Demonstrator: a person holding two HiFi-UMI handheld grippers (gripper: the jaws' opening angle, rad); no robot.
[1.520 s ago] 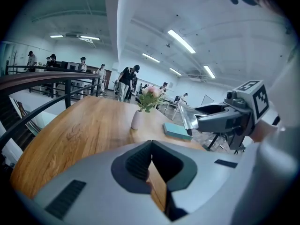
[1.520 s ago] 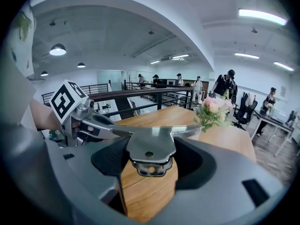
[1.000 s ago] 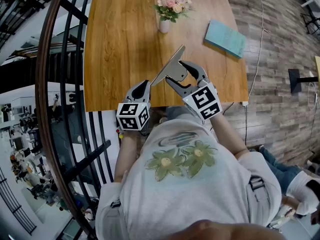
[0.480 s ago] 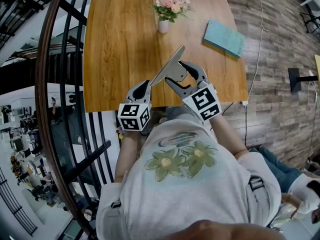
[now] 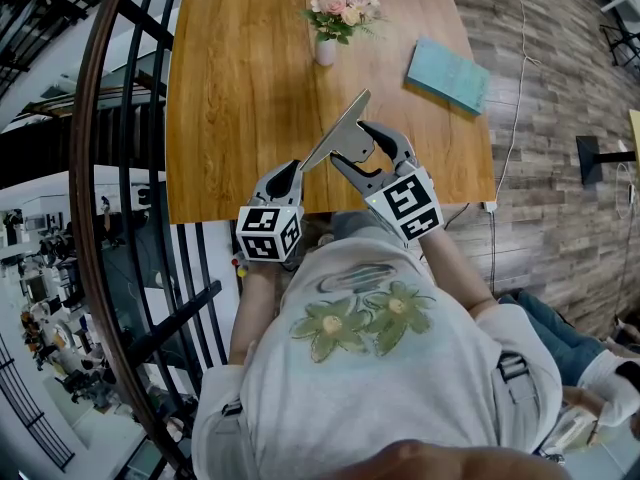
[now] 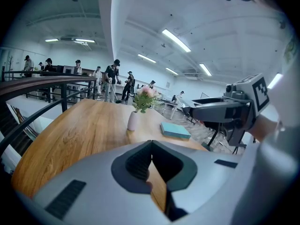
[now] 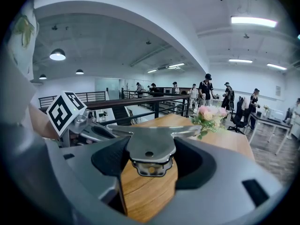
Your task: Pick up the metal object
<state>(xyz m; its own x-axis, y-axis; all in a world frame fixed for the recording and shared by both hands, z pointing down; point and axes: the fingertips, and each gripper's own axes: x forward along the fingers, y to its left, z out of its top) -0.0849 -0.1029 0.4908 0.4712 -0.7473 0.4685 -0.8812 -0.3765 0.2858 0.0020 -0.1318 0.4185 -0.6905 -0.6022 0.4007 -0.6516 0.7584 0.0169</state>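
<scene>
A flat grey metal object (image 5: pixel 338 131) with a long blade edge and a holed tab is held above the near edge of the wooden table (image 5: pixel 240 88). My right gripper (image 5: pixel 352 147) is shut on it; in the right gripper view the metal object (image 7: pixel 150 149) spans the gap between both pads. My left gripper (image 5: pixel 290 169) sits just left of it, near the table's front edge, shut with nothing held. In the left gripper view its tips (image 6: pixel 151 146) meet, and the right gripper (image 6: pixel 225 111) shows at the right.
A white vase of pink flowers (image 5: pixel 328 46) stands at the table's far middle, and a teal book (image 5: pixel 449 75) lies at the right. A dark curved railing (image 5: pixel 100 168) runs along the left. Plank flooring (image 5: pixel 560 88) lies to the right. Several people stand far behind.
</scene>
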